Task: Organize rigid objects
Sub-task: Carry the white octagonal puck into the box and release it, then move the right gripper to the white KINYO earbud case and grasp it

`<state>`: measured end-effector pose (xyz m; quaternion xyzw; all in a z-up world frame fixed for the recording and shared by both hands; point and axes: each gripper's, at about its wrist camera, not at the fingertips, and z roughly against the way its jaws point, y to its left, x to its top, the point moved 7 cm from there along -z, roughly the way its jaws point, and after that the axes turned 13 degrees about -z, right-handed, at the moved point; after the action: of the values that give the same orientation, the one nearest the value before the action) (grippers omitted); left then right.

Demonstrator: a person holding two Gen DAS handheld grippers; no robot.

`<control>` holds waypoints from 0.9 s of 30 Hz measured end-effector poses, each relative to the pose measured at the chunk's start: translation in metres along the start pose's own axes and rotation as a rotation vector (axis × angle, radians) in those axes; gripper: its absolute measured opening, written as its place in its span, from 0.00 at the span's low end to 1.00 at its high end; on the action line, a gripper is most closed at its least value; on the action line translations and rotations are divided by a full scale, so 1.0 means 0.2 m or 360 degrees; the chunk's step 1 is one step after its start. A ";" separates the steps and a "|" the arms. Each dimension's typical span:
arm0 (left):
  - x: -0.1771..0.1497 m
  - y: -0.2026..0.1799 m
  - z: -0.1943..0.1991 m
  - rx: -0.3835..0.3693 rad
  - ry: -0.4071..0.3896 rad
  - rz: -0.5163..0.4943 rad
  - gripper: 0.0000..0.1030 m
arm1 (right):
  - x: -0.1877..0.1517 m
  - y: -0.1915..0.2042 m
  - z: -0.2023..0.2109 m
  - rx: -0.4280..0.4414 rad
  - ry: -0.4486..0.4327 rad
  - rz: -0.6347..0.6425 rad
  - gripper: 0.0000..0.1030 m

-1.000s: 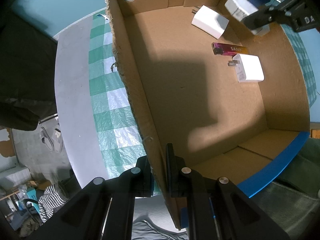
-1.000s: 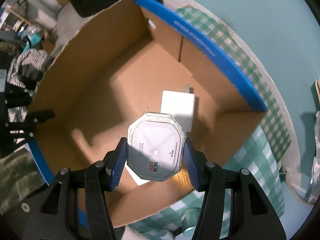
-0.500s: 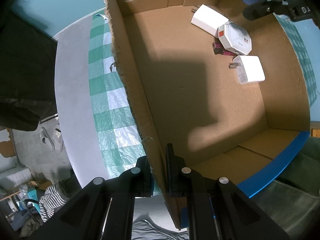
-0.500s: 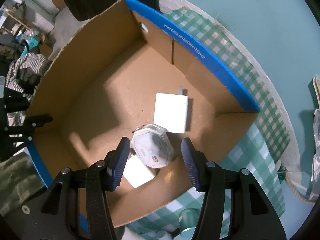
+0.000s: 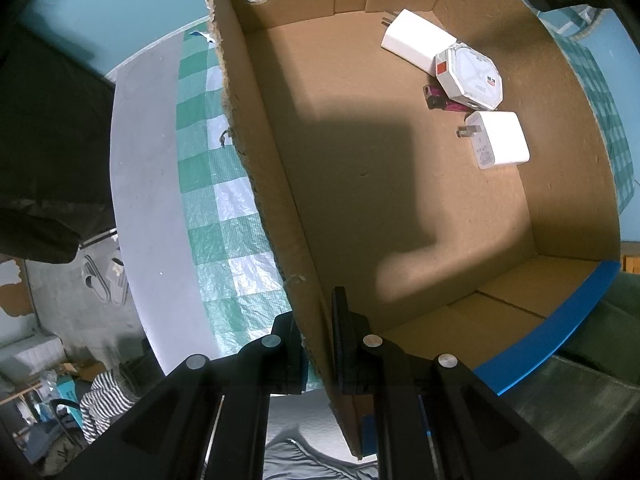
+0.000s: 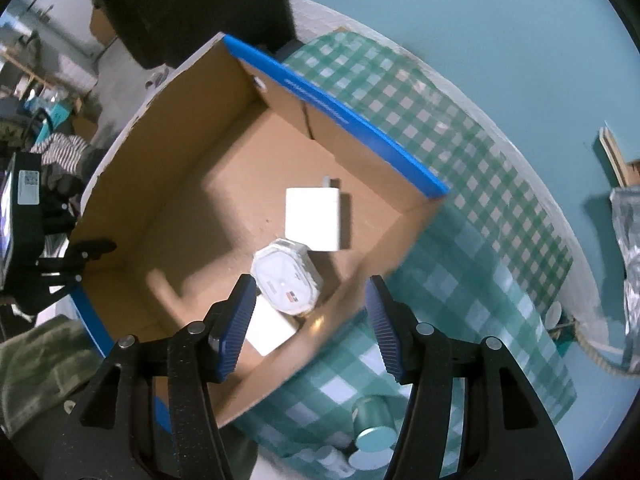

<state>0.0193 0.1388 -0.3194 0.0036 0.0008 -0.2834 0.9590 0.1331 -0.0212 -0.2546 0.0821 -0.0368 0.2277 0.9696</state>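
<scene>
The octagonal white box (image 6: 287, 282) is lying in the cardboard box (image 5: 400, 216) now, resting on a magenta lighter (image 5: 438, 101) between two white chargers (image 5: 418, 40). The right gripper (image 6: 308, 322) has just been opening, nothing between its blue pads, hanging above the drop spot. The left gripper (image 5: 316, 354) is clamped tight on the cardboard box's side wall, on the green checked tablecloth (image 5: 208, 184).
</scene>
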 end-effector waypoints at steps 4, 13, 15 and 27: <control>0.00 0.00 0.01 0.0000 0.0003 -0.0001 0.09 | -0.03 -0.11 0.03 0.0018 -0.0023 -0.0127 0.59; 0.01 0.00 0.01 0.0003 0.0005 -0.0004 0.09 | -0.17 -0.56 -0.02 0.0022 0.0015 -0.0618 0.59; 0.01 0.00 0.01 0.0004 0.0007 -0.0006 0.09 | -0.20 -0.67 -0.05 0.0012 0.0025 -0.0727 0.59; 0.01 0.01 0.02 0.0008 0.0005 0.0005 0.09 | -0.38 -1.21 -0.26 -0.0083 0.0105 -0.1273 0.59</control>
<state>0.0227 0.1386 -0.3152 0.0065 0.0015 -0.2820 0.9594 0.1755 -0.2585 -0.3480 0.0579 0.0233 -0.1662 0.9841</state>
